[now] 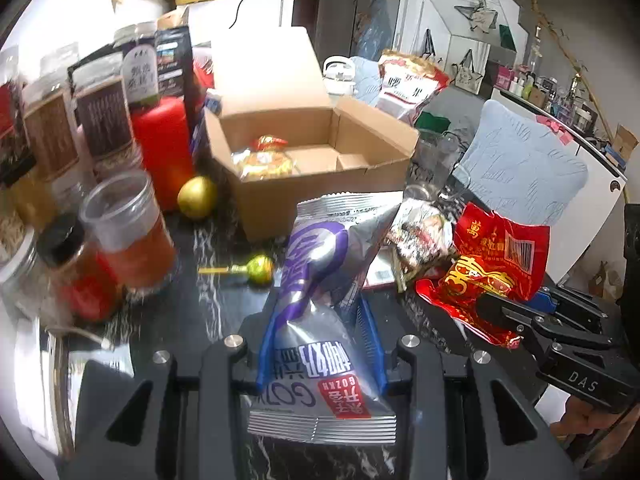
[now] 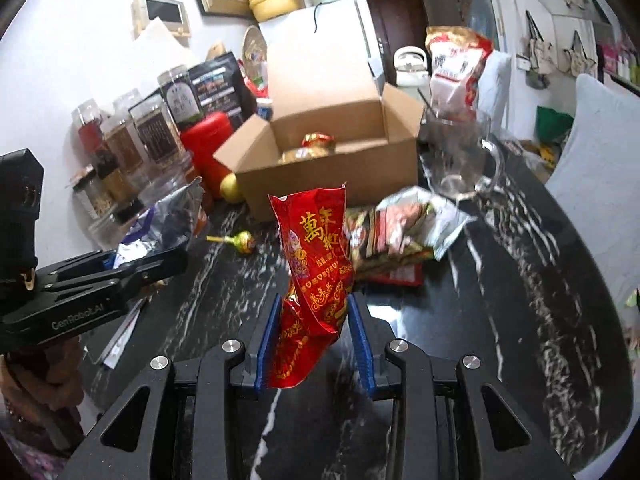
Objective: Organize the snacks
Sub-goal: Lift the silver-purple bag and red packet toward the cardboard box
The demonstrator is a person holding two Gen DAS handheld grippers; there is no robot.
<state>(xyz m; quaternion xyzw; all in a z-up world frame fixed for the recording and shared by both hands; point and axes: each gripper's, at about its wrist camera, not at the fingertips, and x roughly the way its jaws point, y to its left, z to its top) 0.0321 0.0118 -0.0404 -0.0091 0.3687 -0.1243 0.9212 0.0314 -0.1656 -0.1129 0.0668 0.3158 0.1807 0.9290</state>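
My left gripper (image 1: 320, 320) is shut on a silver and purple snack bag (image 1: 320, 280) and holds it above the black marble table (image 1: 180, 320). My right gripper (image 2: 314, 320) is shut on a red and gold snack bag (image 2: 316, 264), which also shows in the left wrist view (image 1: 492, 264). An open cardboard box (image 1: 312, 160) stands behind, with a few wrapped snacks (image 1: 264, 160) inside. The box also shows in the right wrist view (image 2: 332, 168). More snack packets (image 2: 396, 232) lie on the table in front of the box. A green lollipop (image 1: 256, 268) lies beside them.
Jars and a red canister (image 1: 164, 148) crowd the left side. A yellow fruit (image 1: 196, 196) sits by the box corner. A glass mug (image 2: 460, 160) stands right of the box, a tall red and white bag (image 2: 456, 72) behind it. Cushions (image 1: 520, 172) lie at the right.
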